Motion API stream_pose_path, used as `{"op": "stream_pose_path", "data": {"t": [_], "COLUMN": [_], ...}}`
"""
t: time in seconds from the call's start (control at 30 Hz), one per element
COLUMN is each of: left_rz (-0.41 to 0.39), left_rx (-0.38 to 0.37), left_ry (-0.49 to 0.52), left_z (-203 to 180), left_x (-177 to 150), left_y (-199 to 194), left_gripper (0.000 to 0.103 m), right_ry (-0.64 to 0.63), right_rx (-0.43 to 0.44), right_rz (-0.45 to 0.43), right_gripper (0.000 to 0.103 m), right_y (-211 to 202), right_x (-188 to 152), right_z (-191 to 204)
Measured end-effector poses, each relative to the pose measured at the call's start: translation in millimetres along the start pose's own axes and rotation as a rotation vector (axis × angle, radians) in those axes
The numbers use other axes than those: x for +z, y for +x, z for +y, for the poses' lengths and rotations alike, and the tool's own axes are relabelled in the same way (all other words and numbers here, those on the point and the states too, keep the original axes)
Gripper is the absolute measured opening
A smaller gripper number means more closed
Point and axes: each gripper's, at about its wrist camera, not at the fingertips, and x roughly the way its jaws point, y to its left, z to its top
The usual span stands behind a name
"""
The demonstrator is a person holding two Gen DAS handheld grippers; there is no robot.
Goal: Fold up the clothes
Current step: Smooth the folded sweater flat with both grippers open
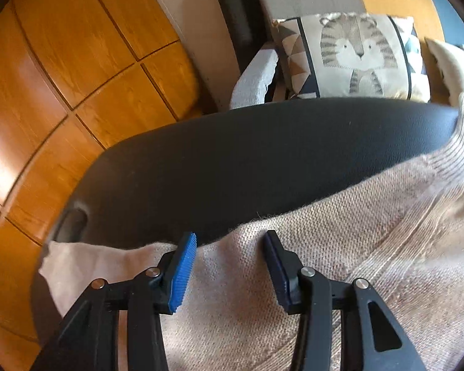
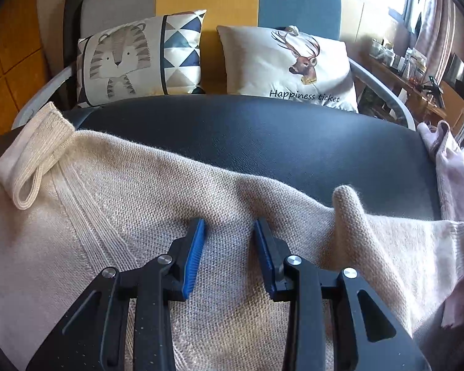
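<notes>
Beige knit sweater (image 2: 114, 204) spread sideways across black seat (image 2: 263, 136), long axis crossing both grippers. Left gripper (image 1: 230, 266) wide open over sleeve edge, gripping nothing. Right gripper (image 2: 229, 253) part open over body, nothing pinched, nearer bunched sleeve fold (image 2: 349, 204).

1. We saw the sweater (image 2: 139, 201) run off the bottom edge in both views.
2. The cluttered shelf (image 2: 417, 71) was too small and glary to read.
3. The tiger pillow's (image 1: 355, 55) lower part sat hidden behind the black surface (image 1: 263, 154).

sweater (image 2: 139, 191) on table (image 2: 263, 136), cushions (image 2: 287, 61) behind
</notes>
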Motion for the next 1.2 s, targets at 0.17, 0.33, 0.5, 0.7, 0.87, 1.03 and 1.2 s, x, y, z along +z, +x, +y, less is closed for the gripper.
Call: {"op": "stream_pose_path", "data": {"t": [0.17, 0.33, 0.5, 0.7, 0.87, 1.03, 1.2], "left_rz": [-0.122, -0.27, -0.266, -0.078, -0.068, -0.064, -0.103], "left_rx": [-0.08, -0.198, -0.173, -0.199, -0.18, -0.131, -0.138], "left_ry": [-0.026, -0.011, 0.148, 0.0, -0.082, -0.08, -0.02], "left_z": [-5, -28, -74, -64, -51, -52, -54], "left_x": [2, 3, 13, 21, 23, 27, 13], "left_y": [-42, -89, -80, -27, -16, -15, -44], "left_gripper": [0.042, 0.043, 0.043, 0.045, 0.046, 0.047, 0.046], "right_ry": [0.061, -0.073, -0.21, -0.207, -0.196, -0.175, -0.11], "right_rx": [0.149, 0.177, 0.187, 0.136, 0.081, 0.092, 0.224], "right_rz": [-0.011, -0.02, 0.013, 0.014, -0.046, -0.062, -0.036], "right_gripper": [0.04, 0.039, 0.021, 0.021, 0.021, 0.022, 0.025], "right_y": [-14, -20, 5, 37, 53, 51, 24], "right_x": [11, 38, 48, 53, 59, 60, 69], "right_z": [-11, 26, 79, 92, 91, 90, 81]}}
